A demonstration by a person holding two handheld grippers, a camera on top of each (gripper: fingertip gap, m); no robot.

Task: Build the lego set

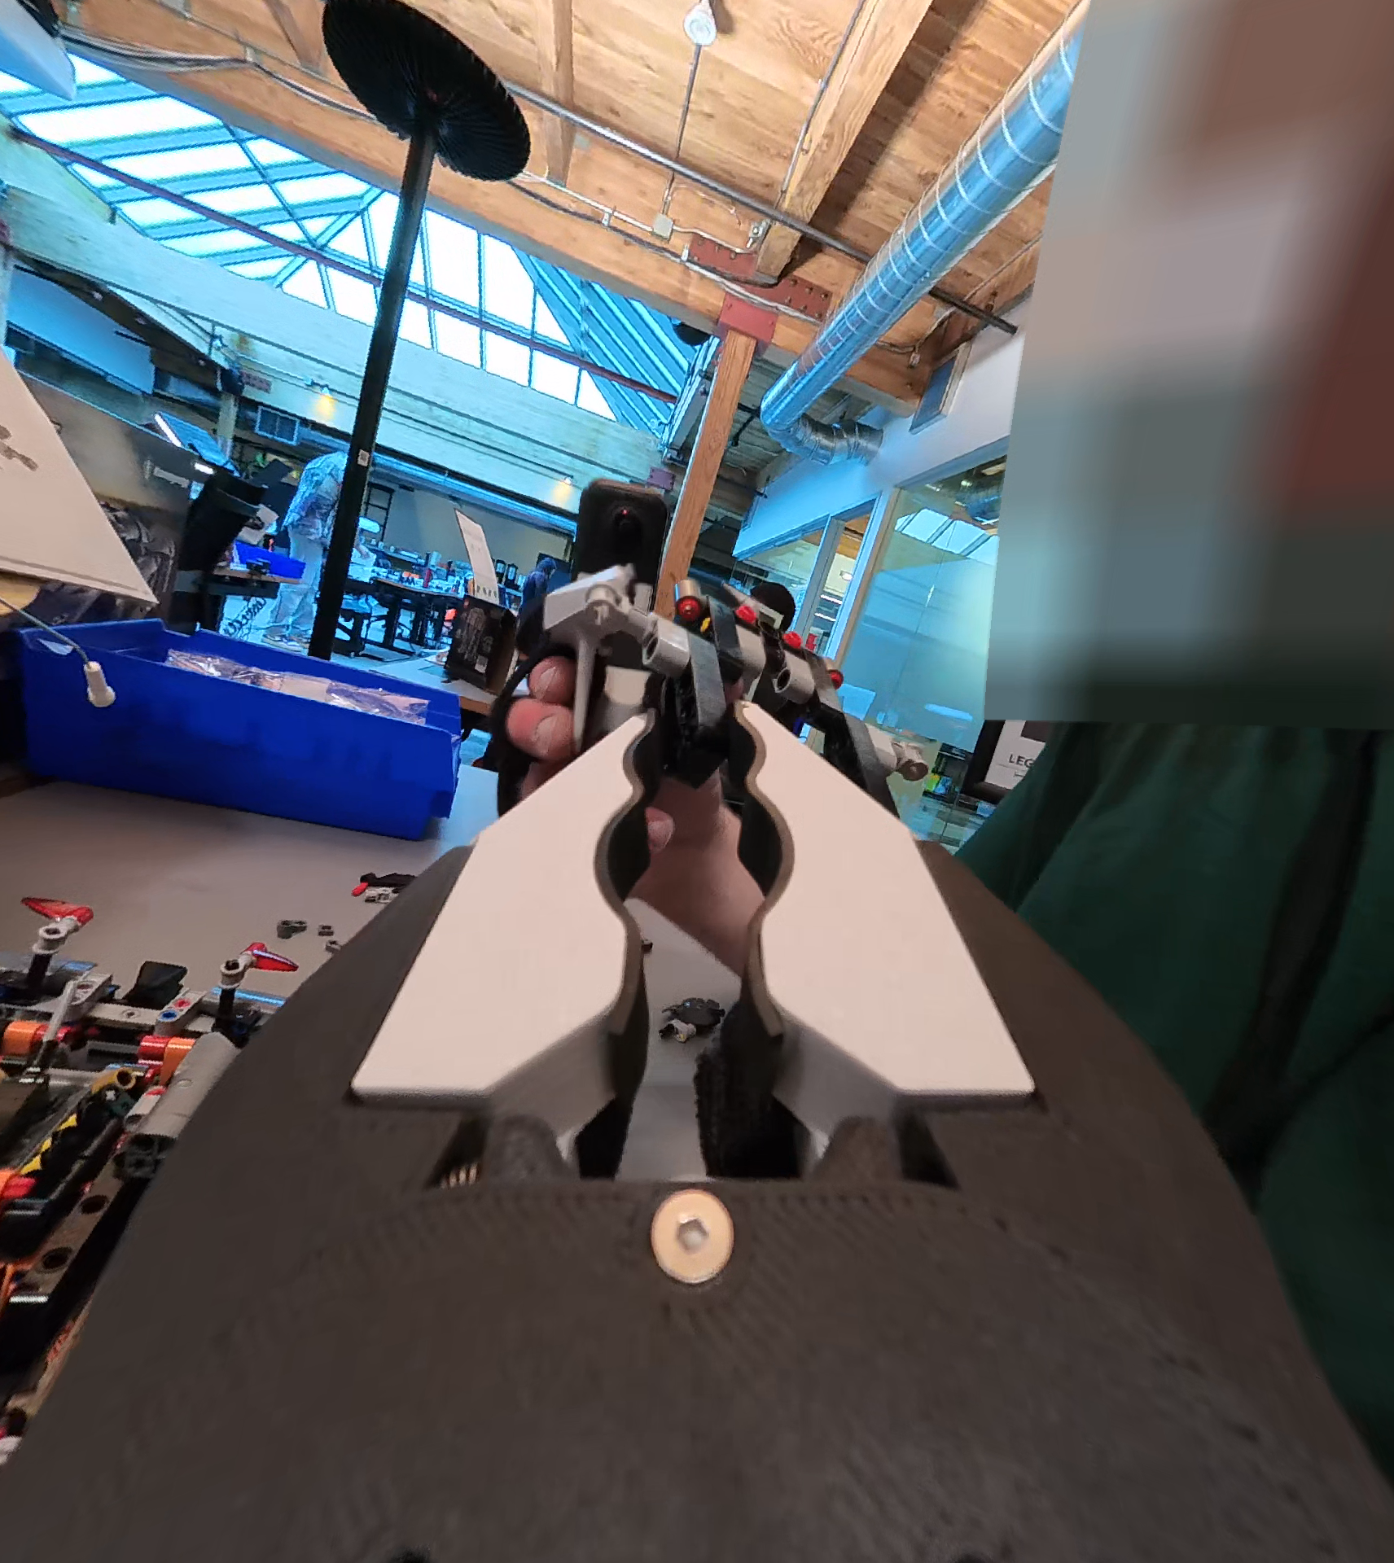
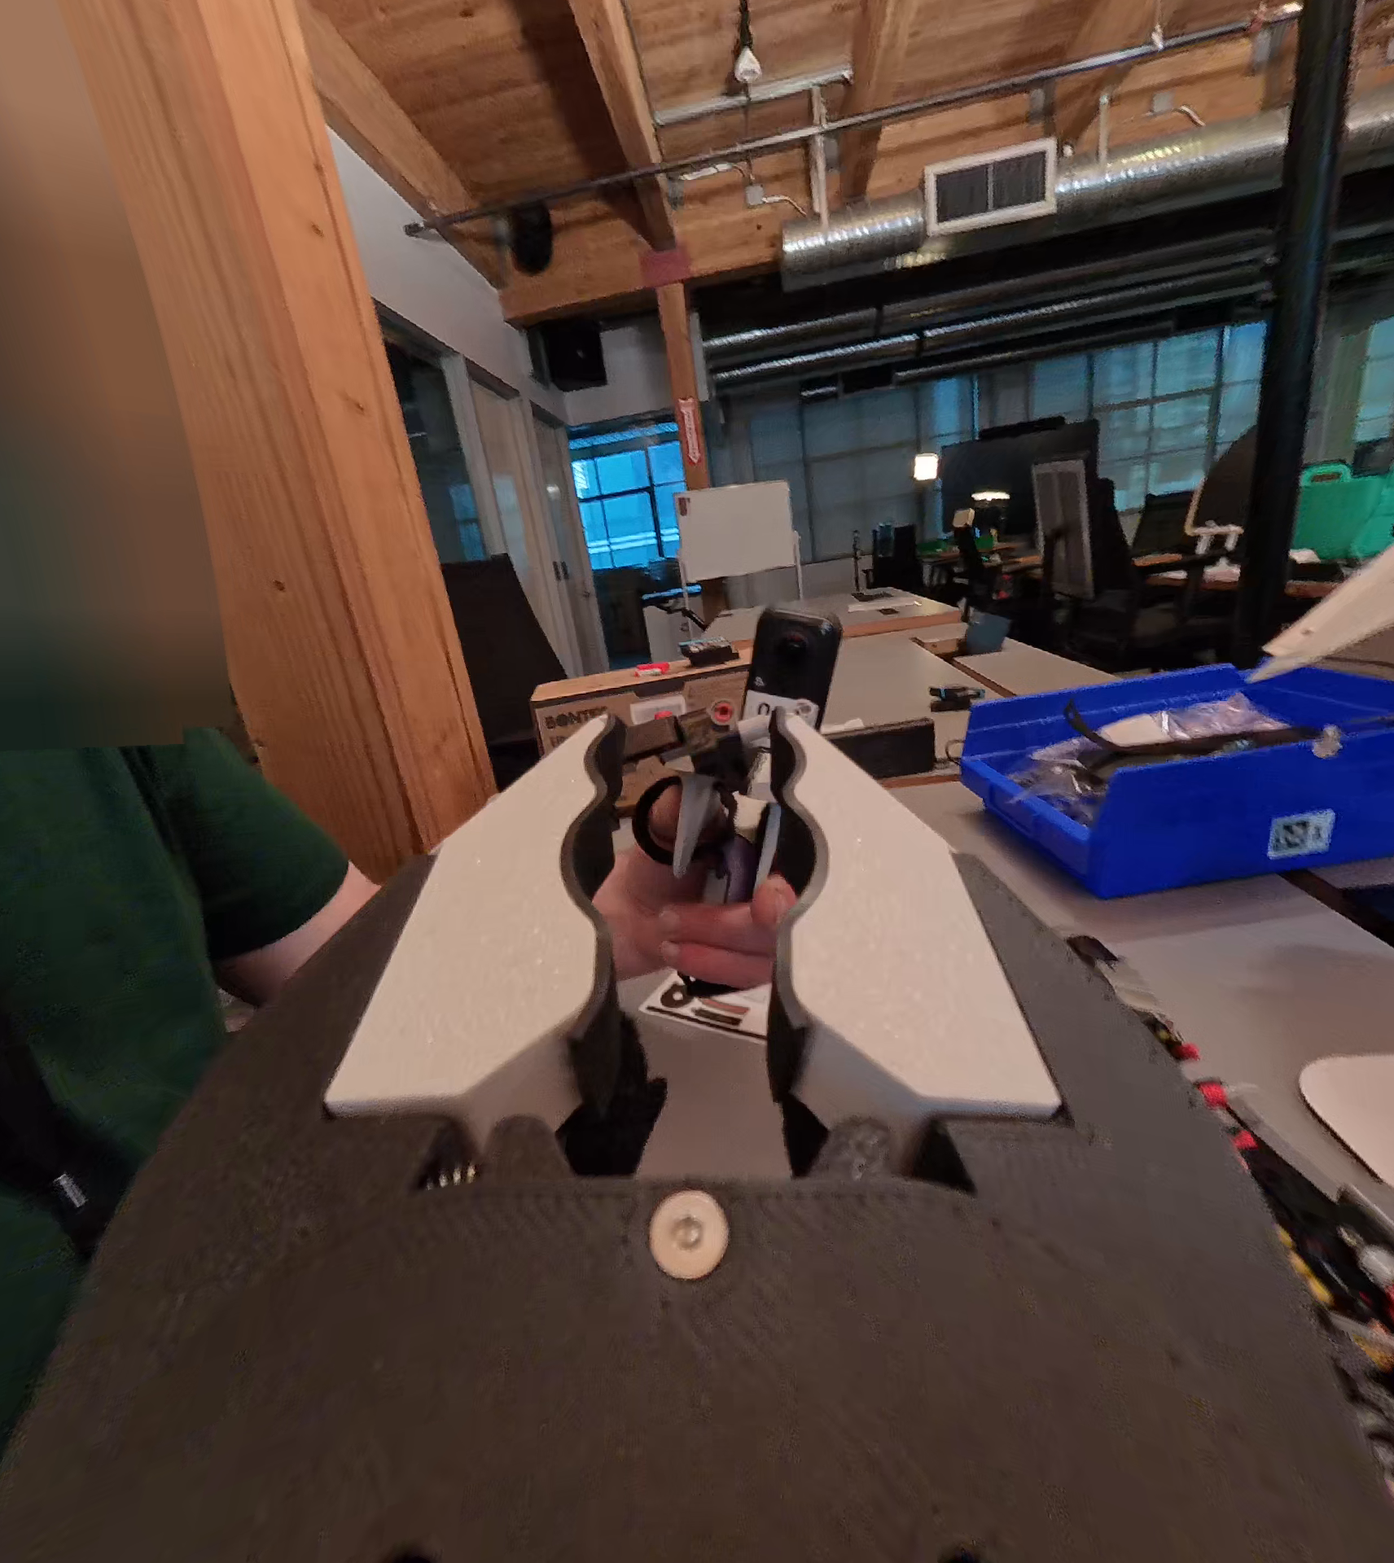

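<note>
Here, both grippers meet on one lego subassembly [image 1: 677, 677] held above the table [image 1: 169, 846].
Left gripper [image 1: 694, 727] pinches it; right gripper [image 2: 694, 736] closes around it. Next, likely press-fitting, squarely aligned.

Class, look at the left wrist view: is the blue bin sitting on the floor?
No, the blue bin rests on the grey table, behind the part-built lego model at the left edge.

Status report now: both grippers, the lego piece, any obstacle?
Left gripper shut on lego piece, raised above table. Right gripper at same piece, grip unclear. Main lego model on table. No obstacle visible.
</note>
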